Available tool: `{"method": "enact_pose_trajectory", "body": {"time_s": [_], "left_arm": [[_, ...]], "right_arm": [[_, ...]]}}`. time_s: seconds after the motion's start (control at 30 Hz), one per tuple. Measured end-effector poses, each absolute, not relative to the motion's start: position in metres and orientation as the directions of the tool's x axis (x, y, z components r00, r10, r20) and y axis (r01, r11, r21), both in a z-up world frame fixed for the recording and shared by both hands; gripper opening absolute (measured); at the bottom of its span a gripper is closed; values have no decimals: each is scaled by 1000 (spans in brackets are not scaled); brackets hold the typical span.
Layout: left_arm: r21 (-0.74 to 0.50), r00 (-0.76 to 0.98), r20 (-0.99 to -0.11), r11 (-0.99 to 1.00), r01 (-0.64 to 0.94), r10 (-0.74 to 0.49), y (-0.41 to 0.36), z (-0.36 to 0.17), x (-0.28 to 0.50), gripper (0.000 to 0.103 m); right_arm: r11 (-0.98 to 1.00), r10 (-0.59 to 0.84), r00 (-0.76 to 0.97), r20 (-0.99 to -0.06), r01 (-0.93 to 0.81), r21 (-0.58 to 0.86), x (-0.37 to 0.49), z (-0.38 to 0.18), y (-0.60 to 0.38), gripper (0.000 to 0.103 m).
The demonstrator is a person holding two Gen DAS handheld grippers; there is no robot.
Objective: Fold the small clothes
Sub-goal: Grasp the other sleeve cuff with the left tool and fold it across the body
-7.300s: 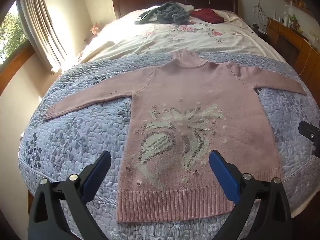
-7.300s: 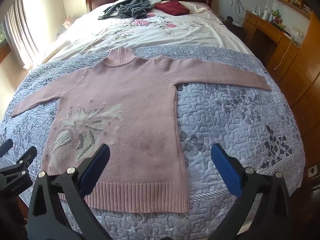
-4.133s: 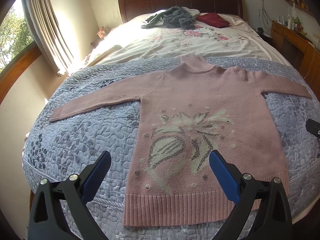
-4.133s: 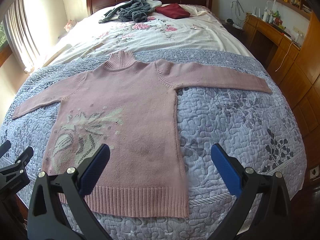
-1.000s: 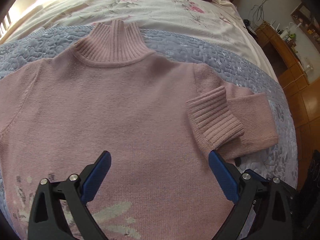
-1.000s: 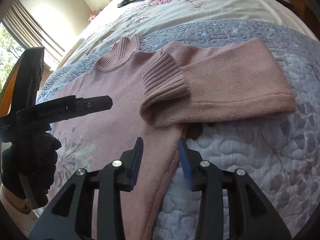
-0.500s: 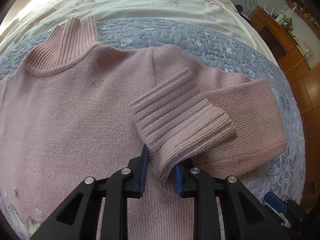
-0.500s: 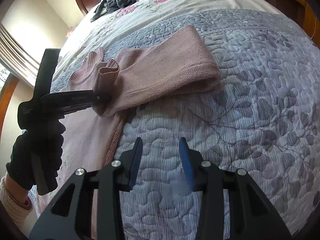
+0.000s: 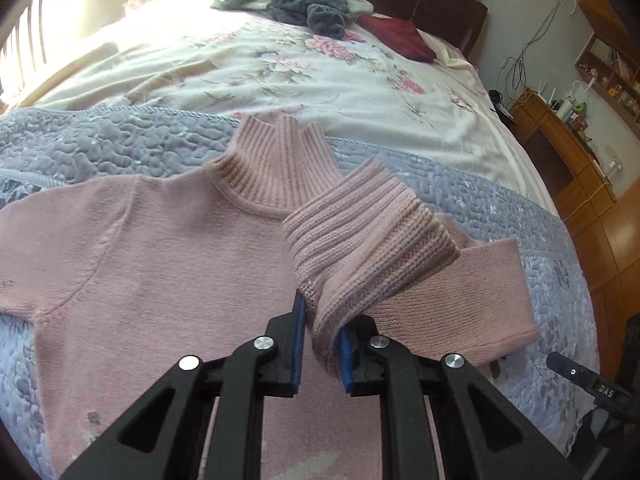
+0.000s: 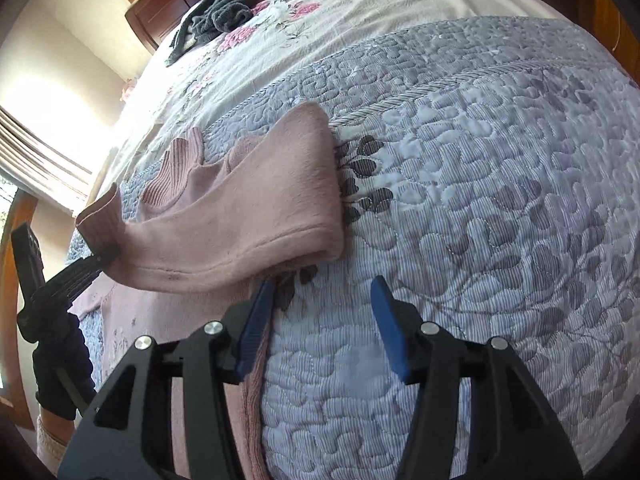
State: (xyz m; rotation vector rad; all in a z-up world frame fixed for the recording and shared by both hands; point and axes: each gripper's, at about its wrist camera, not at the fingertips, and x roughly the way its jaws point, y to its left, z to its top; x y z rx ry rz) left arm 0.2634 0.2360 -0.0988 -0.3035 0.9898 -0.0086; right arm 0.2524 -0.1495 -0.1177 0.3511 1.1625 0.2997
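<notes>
Pink knitted wool makes up the one garment being worked: a single pink ribbed-collar knit sweater (image 9: 152,264) is lying flat on the grey-blue quilted bedspread (image 10: 500,200), which is covering the near part of the one bed, with a white floral sheet (image 9: 280,80) showing beyond it. Two other cloth items are lying near the dark wooden headboard (image 9: 440,4): one grey crumpled garment (image 9: 308,4) and one dark red folded cloth (image 9: 400,34). Two grippers are in use. Compared with the frames from half a second ago, the ribbed cuff (image 9: 360,240) is being carried higher and nearer the collar, the sleeve's folded bend is lying closer to the sweater's body, and the right gripper's blue pads are standing much wider apart than they were. The left gripper (image 9: 320,344) is pinching the sleeve just behind the ribbed cuff, its blue pads pressed against the knit on both sides and the cuff projecting forward above them. In the right wrist view this gripper (image 10: 102,258) is lifting the cuff clear of the sweater's body, gripped by a hand in a dark glove (image 10: 60,372). The right gripper (image 10: 320,328) is spread wide and is holding nothing; it is hovering above the bedspread, its left pad just beside the sweater's side edge, below the doubled sleeve.
</notes>
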Motion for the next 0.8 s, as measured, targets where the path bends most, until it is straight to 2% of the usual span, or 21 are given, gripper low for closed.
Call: {"method": "enact_pose_trajectory", "body": {"time_s": [0.17, 0.27, 0.3, 0.33, 0.43, 0.5, 0.6, 0.8], "left_arm": [[-238, 566, -820, 951, -197, -88, 287, -97, 262, 14], [-259, 556, -826, 941, -220, -97, 308, -108, 262, 14], [-264, 550, -829, 937, -228, -100, 312, -112, 262, 14], [-269, 547, -831, 934, -236, -102, 317, -117, 260, 14], [-276, 538, -837, 924, -266, -95, 329, -129, 258, 14], [-261, 530, -845, 917, -301, -67, 340, -138, 257, 13], [-240, 494, -869, 897, -372, -27, 363, -156, 256, 13], [-331, 503, -862, 822, -463, -64, 407, -158, 230, 20]], "right_arm": [[872, 475, 304, -826, -40, 487, 285, -130, -132, 57], [871, 484, 257, -837, -52, 488, 303, -142, -109, 56], [875, 479, 243, -843, -51, 482, 307, -147, -102, 50], [874, 482, 227, -847, -51, 484, 309, -152, -96, 39], [896, 441, 224, -869, -56, 440, 311, -158, -86, 28], [915, 403, 228, -886, -70, 398, 308, -160, -82, 26], [931, 365, 220, -904, -69, 359, 306, -167, -81, 28], [944, 329, 257, -909, -104, 313, 300, -149, -77, 35]]}}
